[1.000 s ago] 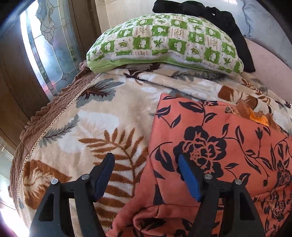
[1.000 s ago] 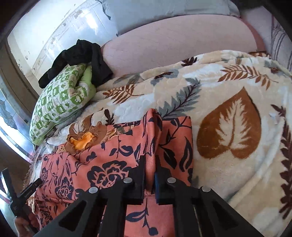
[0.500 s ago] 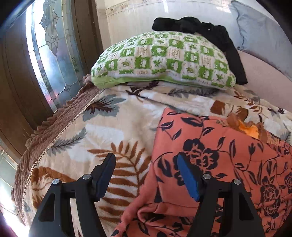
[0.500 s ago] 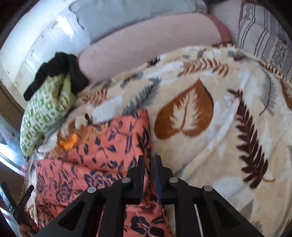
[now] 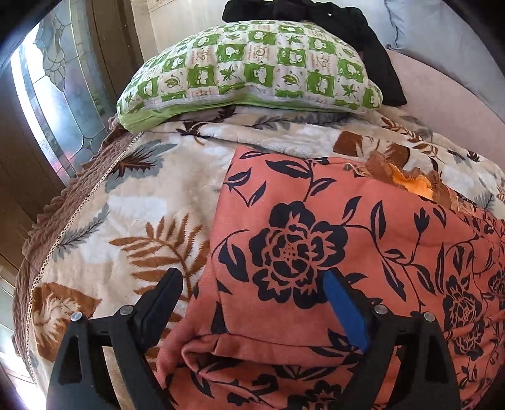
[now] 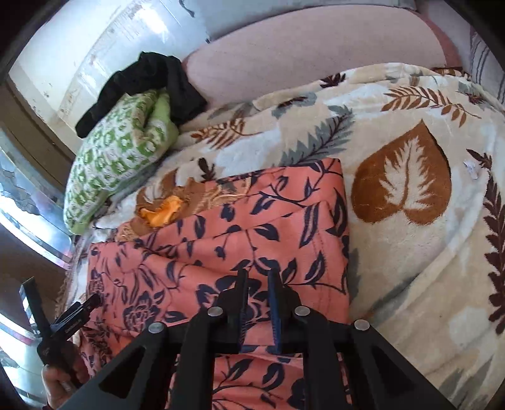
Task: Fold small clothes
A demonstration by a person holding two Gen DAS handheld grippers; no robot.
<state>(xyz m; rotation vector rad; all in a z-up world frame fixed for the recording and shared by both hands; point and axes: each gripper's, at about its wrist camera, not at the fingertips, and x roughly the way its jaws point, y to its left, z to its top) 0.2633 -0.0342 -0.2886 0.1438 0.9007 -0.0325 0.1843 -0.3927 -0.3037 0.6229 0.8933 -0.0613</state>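
Note:
A coral-orange garment with a dark floral print lies partly folded on a leaf-patterned blanket. It also shows in the right wrist view. My left gripper is open wide, its jaws straddling the garment's near left corner above a rolled hem. My right gripper stands over the garment's near edge with a narrow gap between its jaws; no cloth shows between them. The left gripper appears at the right view's lower left. An orange-and-brown cloth lies past the garment's far edge.
A green checked pillow with a black garment on it lies at the bed's head. A pink bolster runs along the back. A brown bedspread edge and a leaded glass window are at left.
My right gripper was shut on the garment's edge and now has a narrow gap with no cloth in it; it pulled back toward the near edge. My left gripper stayed open, shifting slightly.

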